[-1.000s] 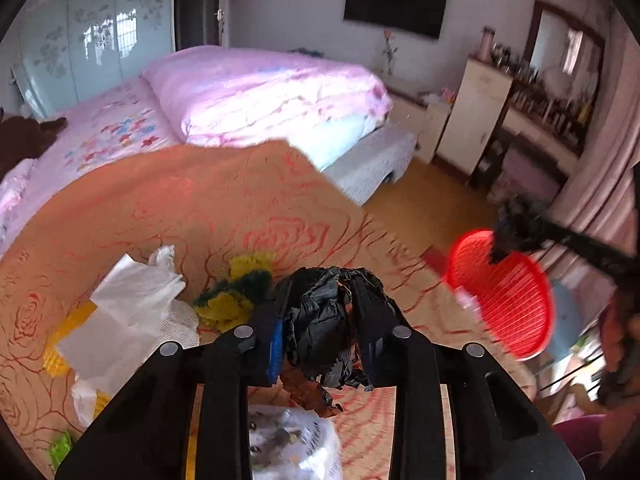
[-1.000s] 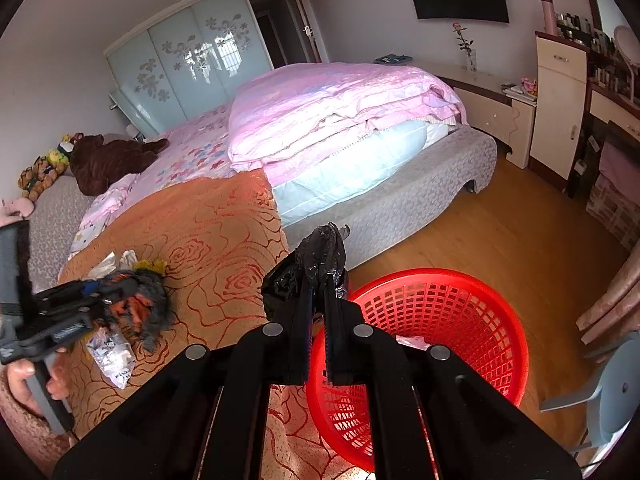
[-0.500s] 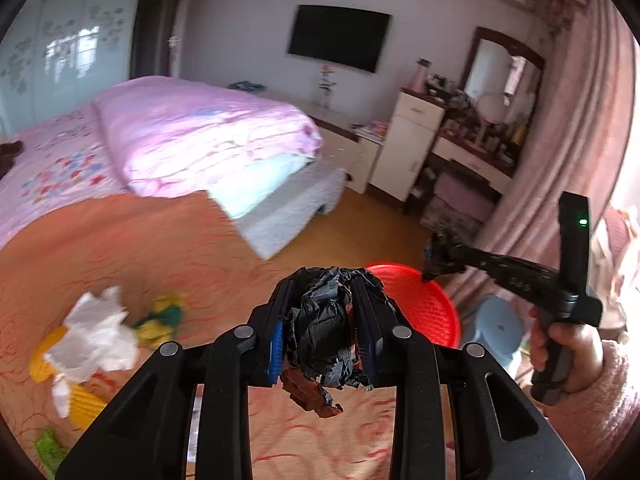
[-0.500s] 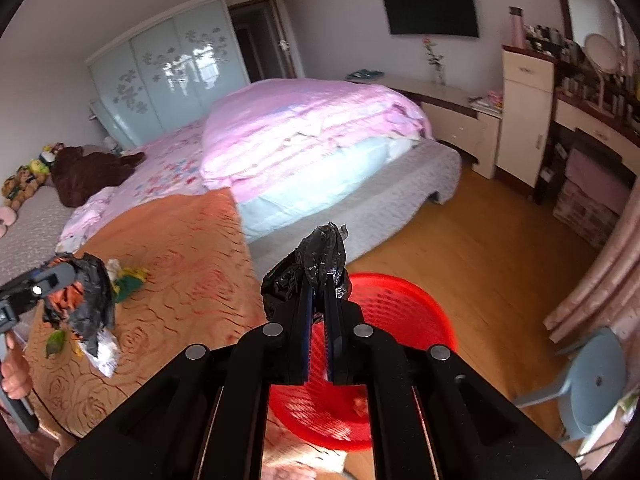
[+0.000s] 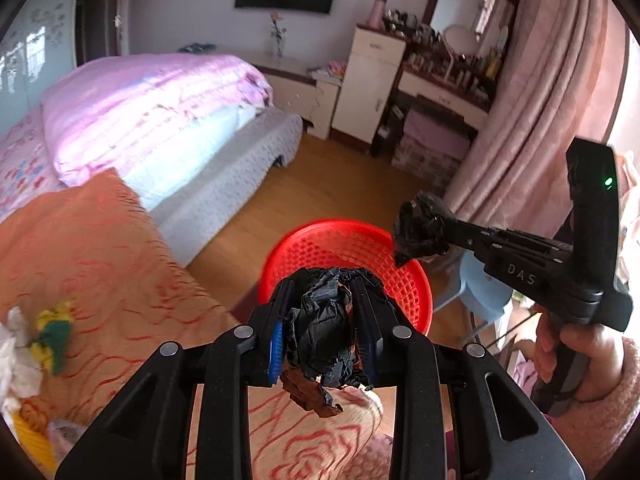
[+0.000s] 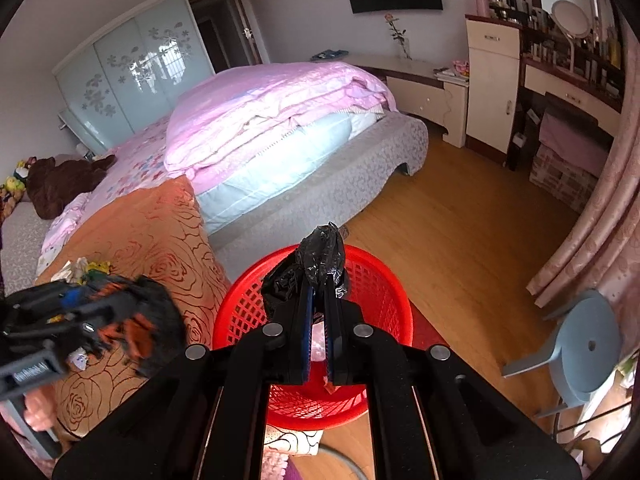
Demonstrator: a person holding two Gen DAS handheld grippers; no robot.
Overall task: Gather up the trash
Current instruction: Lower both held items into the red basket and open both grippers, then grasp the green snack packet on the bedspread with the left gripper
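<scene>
Left gripper [image 5: 325,320]: you have it clamped on a crumpled black wad [image 5: 324,328] with a brown scrap hanging from its underside. From the left wrist view, it lines up with the near rim of the red basket [image 5: 316,236], but whether it is over the opening I cannot tell.

Right gripper [image 6: 318,296]: jaws pressed together on a thin black plastic scrap [image 6: 320,254], which sticks up past the tips. In your right wrist view it sits over the basket's mouth.

Basket: on the wood floor, close beside the orange rose-patterned bedspread [image 6: 160,236]. Some pale litter already lies inside.

Left behind: white tissue and yellow-green wrappers [image 5: 48,332] remain on the bedspread, well apart from the basket.

Risk, left drop: letting go too soon would likely land the wad on the bedspread edge or floor. Bring it clearly over the opening first.

Risk, loose scrap: the brown piece looks barely caught and may fall free during travel.

Risk, cling: thin plastic may stick to the right pads after you let go, so a shake may be needed.

Risk, collision: both tools converge on one opening, so stagger the drops.

Risk, basket: it looks light, and a knock on the rim could tip it.
</scene>
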